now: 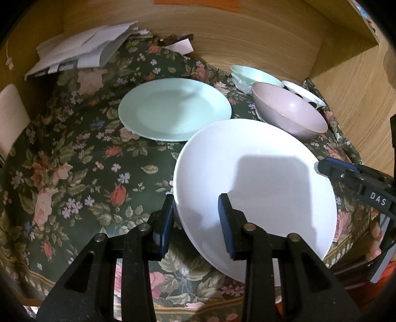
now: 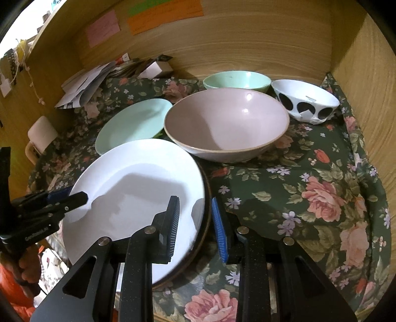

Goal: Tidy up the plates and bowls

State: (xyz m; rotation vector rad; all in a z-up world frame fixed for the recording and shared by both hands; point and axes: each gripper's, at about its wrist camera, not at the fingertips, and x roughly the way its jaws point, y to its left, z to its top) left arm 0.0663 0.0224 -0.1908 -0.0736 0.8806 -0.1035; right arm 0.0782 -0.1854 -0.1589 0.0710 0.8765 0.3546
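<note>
Wood-grain panels [image 2: 247,44] are seen at the back and right, closing the worktop in like an alcove. The worktop is covered by a dark green floral cloth [image 2: 309,178]. Pink, green and orange paper notes [image 2: 163,17] are stuck on the back panel. Loose papers [image 1: 81,49] are piled at the back left corner. Warm indoor light, hard shadows cast.

Warm overhead light, fisheye-warped edges

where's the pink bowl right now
In the right wrist view the pink bowl sits mid-table on the floral cloth, just behind the white plate, right of the mint plate and in front of the mint bowl.
</note>
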